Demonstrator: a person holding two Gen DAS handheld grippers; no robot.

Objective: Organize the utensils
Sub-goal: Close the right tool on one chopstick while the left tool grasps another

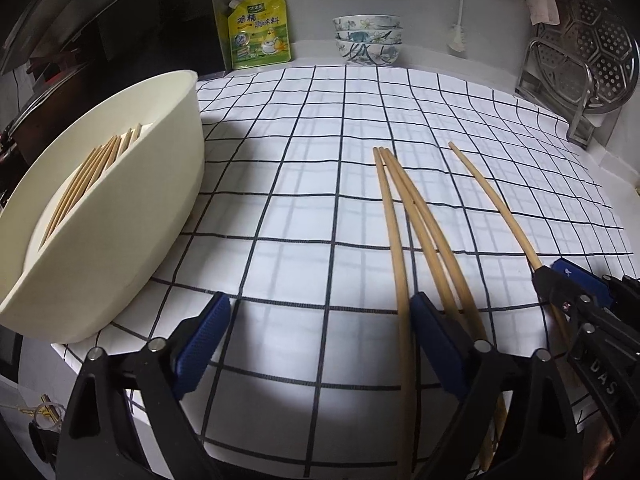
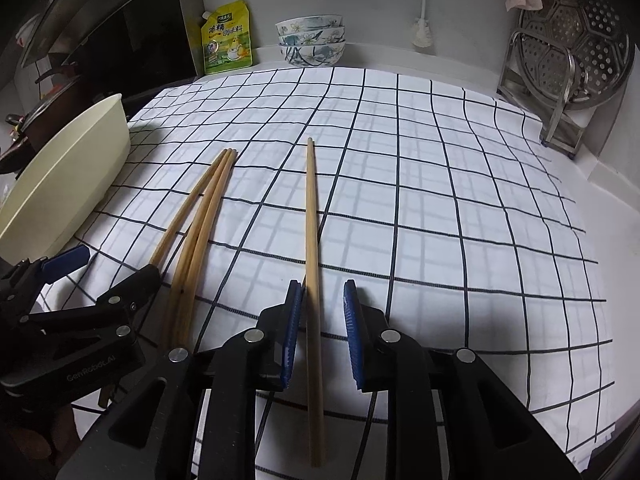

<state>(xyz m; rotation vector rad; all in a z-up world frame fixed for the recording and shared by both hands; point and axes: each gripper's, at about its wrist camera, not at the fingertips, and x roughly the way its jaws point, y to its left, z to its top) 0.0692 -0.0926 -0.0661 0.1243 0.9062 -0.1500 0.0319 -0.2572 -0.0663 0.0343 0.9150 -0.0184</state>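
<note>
Left wrist view, your stock as it stands:

- Tub [image 1: 132, 216]: cream, oval, tilted on the left edge of the cloth [image 1: 320, 200]. Contents: a row of chopsticks [image 1: 88, 176] lying side by side against an inner divider. An exact count cannot be made.
- Bowls [image 1: 367, 38]: three floral ones, nested, at the back wall. Nothing can be seen inside them.
- Pouch [image 1: 260, 32]: yellow-green, spouted, upright, left of the bowls.
- Steamer tray [image 1: 588, 52]: perforated metal, standing on edge in a rack [image 1: 560, 80] at the far right.
- Loose sticks [image 1: 404, 216]: three on the cloth, tips bunched near the middle, shafts fanning towards you. One runs inside your left gripper [image 1: 320, 344], just beside its right pad; the other two pass outside that pad.
- Single stick [image 1: 492, 200]: apart to the right, running to your right gripper [image 1: 560, 280].

Gripper states:
- Left: jaws spread wide, pads pressing on nothing.
- Right: jaws narrow but parted. In the right wrist view the single stick lies between the pads, close by the left one, with a clear gap to the right one, so it is not clamped.
</note>
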